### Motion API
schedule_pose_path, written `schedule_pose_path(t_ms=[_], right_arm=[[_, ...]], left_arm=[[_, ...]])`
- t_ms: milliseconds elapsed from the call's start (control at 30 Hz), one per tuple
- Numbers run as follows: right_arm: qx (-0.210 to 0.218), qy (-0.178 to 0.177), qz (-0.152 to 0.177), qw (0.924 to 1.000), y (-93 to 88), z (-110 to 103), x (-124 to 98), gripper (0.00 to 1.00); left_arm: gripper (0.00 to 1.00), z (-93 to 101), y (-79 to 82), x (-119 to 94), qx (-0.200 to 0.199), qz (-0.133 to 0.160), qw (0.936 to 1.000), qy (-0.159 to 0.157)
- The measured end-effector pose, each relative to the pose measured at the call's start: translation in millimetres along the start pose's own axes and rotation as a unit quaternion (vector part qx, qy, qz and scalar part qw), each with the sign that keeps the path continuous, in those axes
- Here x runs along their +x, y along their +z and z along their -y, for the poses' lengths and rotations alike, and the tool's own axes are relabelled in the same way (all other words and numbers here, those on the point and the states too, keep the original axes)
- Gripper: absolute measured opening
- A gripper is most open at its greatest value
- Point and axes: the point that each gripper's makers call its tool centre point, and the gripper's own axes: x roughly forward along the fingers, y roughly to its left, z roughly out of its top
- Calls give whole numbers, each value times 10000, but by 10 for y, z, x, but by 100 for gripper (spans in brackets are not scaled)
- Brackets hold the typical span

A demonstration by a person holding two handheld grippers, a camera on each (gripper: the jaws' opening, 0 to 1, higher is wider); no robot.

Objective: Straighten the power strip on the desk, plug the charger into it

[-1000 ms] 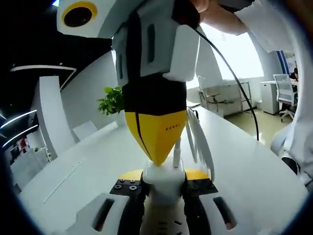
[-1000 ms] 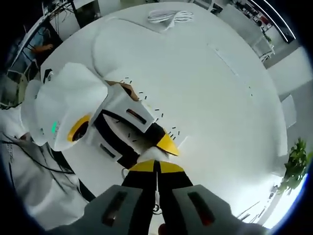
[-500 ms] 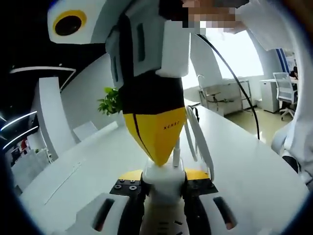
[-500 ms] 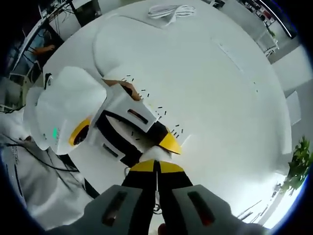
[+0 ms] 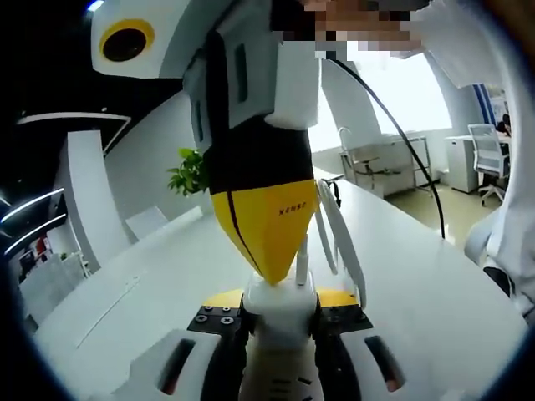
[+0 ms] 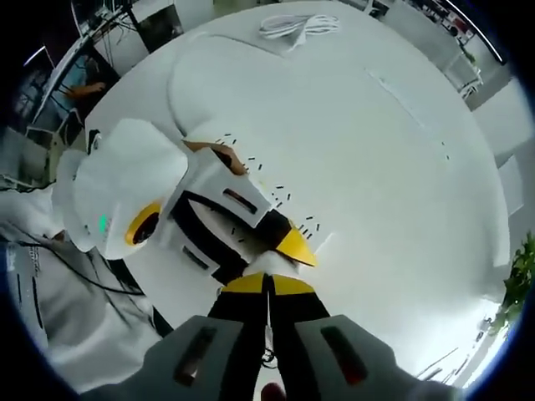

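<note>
Left gripper view: right gripper (image 5: pixel 269 251) hides potted plant (image 5: pixel 191 171) partly

Around the power strip (image 6: pixel 276 188), the white worktop (image 6: pixel 376 150) lies bare on its far side, giving open passage there. On its near side the left gripper (image 6: pixel 288 244) sits over the strip, touching the right gripper (image 6: pixel 267 284). A coiled white cable (image 6: pixel 298 25) lies well apart, at the worktop's far edge.
</note>
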Motion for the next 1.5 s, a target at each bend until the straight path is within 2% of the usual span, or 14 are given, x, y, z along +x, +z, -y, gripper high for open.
schedule_pose_path(t_ms=[300, 433, 567, 667, 700, 767, 800, 867, 1000, 1067, 1133, 1233, 1400, 1500], right_arm=[[-16, 37, 427, 9991, 65, 55, -173, 1], [-259, -65, 1101, 9936, 171, 66, -303, 1], [-207, -52, 1686, 9855, 188, 47, -441, 1], [-553, -149, 2276, 9721, 244, 42, -552, 1], [-778, -256, 2520, 9642, 266, 43, -605, 1], [-1072, -553, 3185, 9402, 340, 61, -768, 1], [-1175, -600, 3363, 9325, 341, 48, -813, 1], [-1283, -800, 3744, 9149, 308, 41, -935, 1], [-1173, -1242, 4393, 8819, 142, 72, -1162, 1], [-1310, -1462, 4487, 8718, 31, 89, -1220, 1], [-1155, -1507, 4667, 8638, -58, 93, -1269, 4], [-925, -1398, 4820, 8600, -165, 83, -1291, 6], [-655, -1331, 4913, 8583, -368, 131, -1239, 9], [-392, -1255, 4877, 8631, -514, 198, -1098, 11]], left_arm=[[32, -3, 0, 10, 5, -5, 10000, 13], [32, -3, 0, 12, 11, -8, 10000, 19], [32, -3, 1, 13, 15, -7, 10000, 18], [32, -3, 1, 15, 17, -9, 10000, 20], [32, -2, 1, 15, 17, -9, 10000, 19], [32, -3, 1, 16, 20, -9, 10000, 21], [32, -3, 1, 16, 18, -8, 10000, 21], [32, -3, 0, 16, 17, -10, 10000, 20], [32, -3, 0, 16, 17, -9, 10000, 20], [32, -3, 0, 16, 18, -9, 10000, 19], [32, -4, -1, 17, 19, -10, 10000, 24], [32, -4, -2, 18, 21, -14, 10000, 30], [32, -7, -7, 23, 38, -34, 10000, 50], [32, -8, -11, 27, 41, -47, 10000, 57]])
